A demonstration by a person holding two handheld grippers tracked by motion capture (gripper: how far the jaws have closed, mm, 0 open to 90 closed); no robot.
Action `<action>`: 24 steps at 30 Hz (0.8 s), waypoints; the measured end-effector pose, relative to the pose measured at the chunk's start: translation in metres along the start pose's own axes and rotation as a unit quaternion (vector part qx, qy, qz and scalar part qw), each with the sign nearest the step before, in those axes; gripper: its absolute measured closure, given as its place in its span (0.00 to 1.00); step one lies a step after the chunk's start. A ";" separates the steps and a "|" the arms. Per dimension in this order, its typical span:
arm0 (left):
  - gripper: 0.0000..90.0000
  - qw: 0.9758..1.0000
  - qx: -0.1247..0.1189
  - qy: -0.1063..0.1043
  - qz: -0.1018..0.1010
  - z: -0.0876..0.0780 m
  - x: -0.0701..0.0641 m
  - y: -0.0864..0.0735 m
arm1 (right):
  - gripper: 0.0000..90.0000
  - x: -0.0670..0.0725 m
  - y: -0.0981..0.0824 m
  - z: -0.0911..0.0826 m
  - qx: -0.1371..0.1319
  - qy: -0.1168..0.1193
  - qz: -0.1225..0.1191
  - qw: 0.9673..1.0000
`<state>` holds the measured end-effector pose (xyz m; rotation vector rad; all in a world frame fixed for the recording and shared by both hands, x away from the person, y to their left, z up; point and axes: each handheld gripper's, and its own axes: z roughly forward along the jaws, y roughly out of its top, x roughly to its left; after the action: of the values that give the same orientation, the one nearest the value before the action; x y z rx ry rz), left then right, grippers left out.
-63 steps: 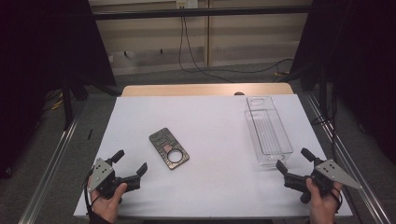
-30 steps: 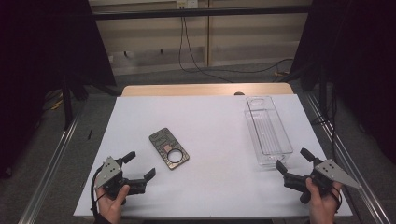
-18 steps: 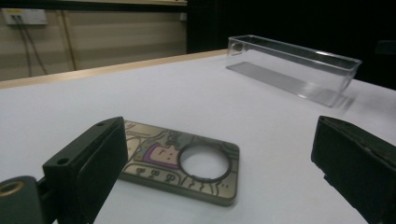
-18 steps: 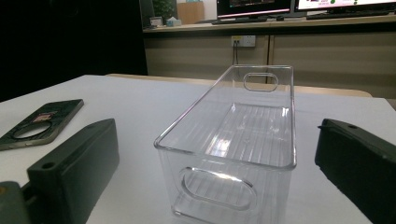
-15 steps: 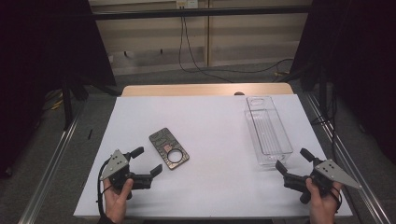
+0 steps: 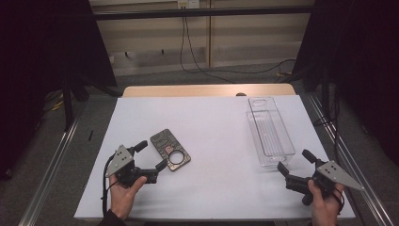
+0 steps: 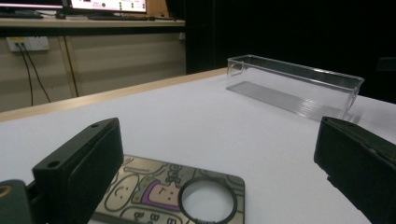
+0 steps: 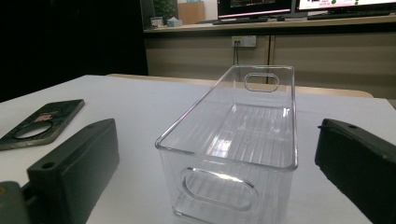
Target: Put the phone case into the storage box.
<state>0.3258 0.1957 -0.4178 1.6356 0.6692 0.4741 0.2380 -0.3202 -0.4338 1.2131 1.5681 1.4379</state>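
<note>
A flat olive phone case (image 6: 170, 149) with a round black ring lies left of centre on the white table (image 6: 211, 132). My left gripper (image 6: 151, 156) is open just left of the case, its jaws on either side of the case's near end (image 7: 187, 193). A clear plastic bin (image 6: 269, 132) stands empty at the right, long side running away from me. My right gripper (image 6: 295, 161) is open just short of the bin's near end (image 8: 233, 154), nothing between its jaws. The case also lies at the left of the right gripper view (image 8: 39, 123).
The far edge of the table is a bare wooden strip (image 6: 207, 90). Metal rails (image 6: 49, 160) run along both sides of the table. Cables (image 6: 197, 56) hang against the back wall. The bin (image 7: 299, 88) shows beyond my left gripper's jaws.
My left gripper has moved forward and to the right, from the front left corner up to the phone case. The right gripper has stayed still.
</note>
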 end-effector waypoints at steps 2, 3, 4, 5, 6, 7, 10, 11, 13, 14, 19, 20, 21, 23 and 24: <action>0.01 1.000 -0.002 0.000 0.003 0.001 0.000 0.000 | 0.00 0.000 0.000 0.000 0.000 0.000 0.000 1.000; 0.01 1.000 -0.003 0.002 0.006 0.003 -0.001 0.001 | 0.00 0.000 0.000 0.000 0.000 0.000 0.000 1.000; 0.02 1.000 -0.004 0.004 0.009 0.005 0.000 0.001 | 0.00 0.000 0.000 0.000 0.000 0.000 0.001 1.000; 0.02 1.000 -0.004 0.005 0.009 0.006 0.000 0.002 | 0.00 0.000 0.000 0.000 0.000 0.000 0.000 1.000; 0.02 1.000 -0.004 0.005 0.009 0.006 0.000 0.002 | 0.00 0.000 0.000 0.000 0.000 0.000 0.000 1.000; 0.02 1.000 -0.008 0.006 0.010 0.008 0.001 0.003 | 0.00 0.000 0.000 0.000 -0.001 0.000 0.001 1.000; 0.02 1.000 -0.014 0.010 0.008 0.011 0.004 0.007 | 0.00 0.000 0.000 0.000 0.000 0.000 0.000 1.000; 0.01 1.000 -0.016 0.012 0.007 0.013 0.005 0.008 | 0.00 0.000 0.000 0.000 0.000 0.000 0.000 1.000; 0.02 1.000 -0.020 0.013 0.010 0.016 0.006 0.010 | 0.00 0.000 0.000 0.000 0.000 0.000 -0.001 1.000; 0.01 0.999 -0.019 0.017 0.020 0.018 0.008 0.011 | 0.00 0.000 0.000 0.000 0.000 -0.001 0.001 1.000; 0.02 0.999 -0.024 0.023 0.025 0.024 0.011 0.012 | 0.00 0.000 0.000 0.000 -0.001 0.000 0.000 1.000; 0.02 0.999 -0.022 0.022 0.027 0.026 0.012 0.013 | 0.00 0.000 0.000 0.000 0.000 0.001 0.000 1.000; 0.02 0.999 -0.023 0.025 0.027 0.028 0.013 0.014 | 0.00 0.000 0.000 0.000 0.000 0.001 -0.001 1.000; 0.02 0.999 -0.026 0.026 0.024 0.032 0.015 0.016 | 0.00 0.001 0.000 0.000 0.000 0.002 -0.001 1.000; 0.02 0.999 -0.027 0.026 0.023 0.034 0.016 0.016 | 0.00 0.000 0.000 0.000 0.000 0.002 -0.002 1.000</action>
<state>0.3623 0.1799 -0.4088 1.5946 0.6525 0.5653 0.2379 -0.3197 -0.4336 1.2080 1.5706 1.4391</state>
